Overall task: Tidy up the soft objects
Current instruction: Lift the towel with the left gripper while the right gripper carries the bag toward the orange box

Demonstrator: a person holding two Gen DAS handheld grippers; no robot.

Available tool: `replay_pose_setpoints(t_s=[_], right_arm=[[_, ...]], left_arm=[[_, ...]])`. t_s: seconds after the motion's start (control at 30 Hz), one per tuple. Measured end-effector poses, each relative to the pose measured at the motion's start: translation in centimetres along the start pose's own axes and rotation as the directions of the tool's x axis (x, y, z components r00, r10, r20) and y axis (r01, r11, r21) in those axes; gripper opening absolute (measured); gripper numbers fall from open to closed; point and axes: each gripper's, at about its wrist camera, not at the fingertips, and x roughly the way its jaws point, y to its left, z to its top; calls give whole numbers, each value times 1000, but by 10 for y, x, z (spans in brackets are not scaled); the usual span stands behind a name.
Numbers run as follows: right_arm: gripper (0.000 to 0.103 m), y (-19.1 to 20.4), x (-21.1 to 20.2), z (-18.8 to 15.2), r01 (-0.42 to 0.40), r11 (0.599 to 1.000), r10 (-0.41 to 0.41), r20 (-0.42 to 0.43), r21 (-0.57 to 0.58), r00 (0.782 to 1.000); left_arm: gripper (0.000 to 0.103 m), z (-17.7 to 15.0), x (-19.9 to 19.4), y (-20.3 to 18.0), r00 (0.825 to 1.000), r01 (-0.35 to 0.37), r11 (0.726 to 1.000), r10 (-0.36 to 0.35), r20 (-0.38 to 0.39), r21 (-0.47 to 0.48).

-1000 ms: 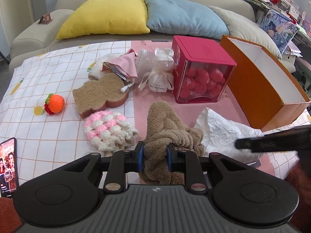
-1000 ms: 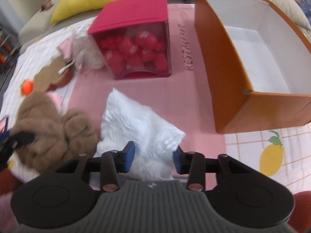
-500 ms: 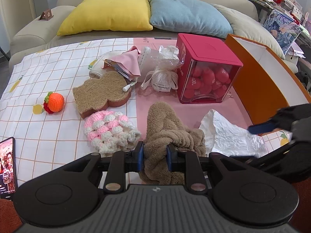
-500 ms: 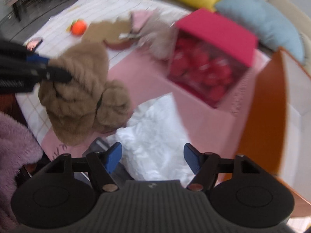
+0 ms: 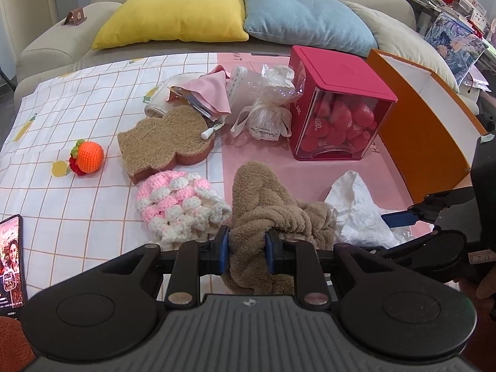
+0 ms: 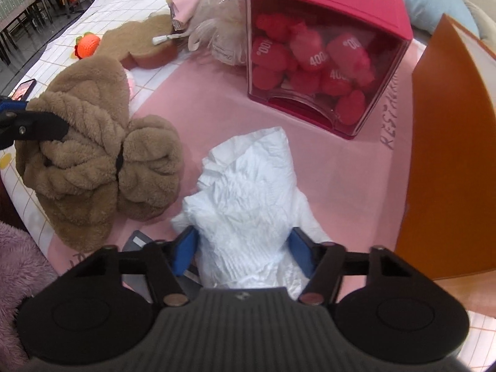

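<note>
Beside the orange box (image 6: pixel 449 142) on pink matting: left gripper (image 5: pixel 247 245) clamped on brown plush towel (image 6: pixel 99 142), right gripper (image 6: pixel 240 248) just closing, straddling crumpled white diaper (image 6: pixel 248 192), presumably for boxing.

Brown plush towel (image 6: pixel 102 148), bunched w/ black band, beside crumpled white cloth (image 6: pixel 248 198) on pink mat

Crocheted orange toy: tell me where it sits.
In the left wrist view, the crocheted orange toy lies far left on the checked cloth, left of the brown fibre pad.
</note>
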Motion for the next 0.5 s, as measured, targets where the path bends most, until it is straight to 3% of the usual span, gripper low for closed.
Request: replay_pose_setpoints(t_s=[0.17, 0.5], right_arm=[[22, -13, -2, 5, 29, 996, -28, -9, 87, 1000], [20, -3, -60, 3, 32, 989, -45, 87, 142, 995]], left_arm=[[26, 1, -3, -3, 1000, 0, 1000, 0, 2, 16], [24, 4, -44, -15, 994, -33, 999, 29, 107, 35]])
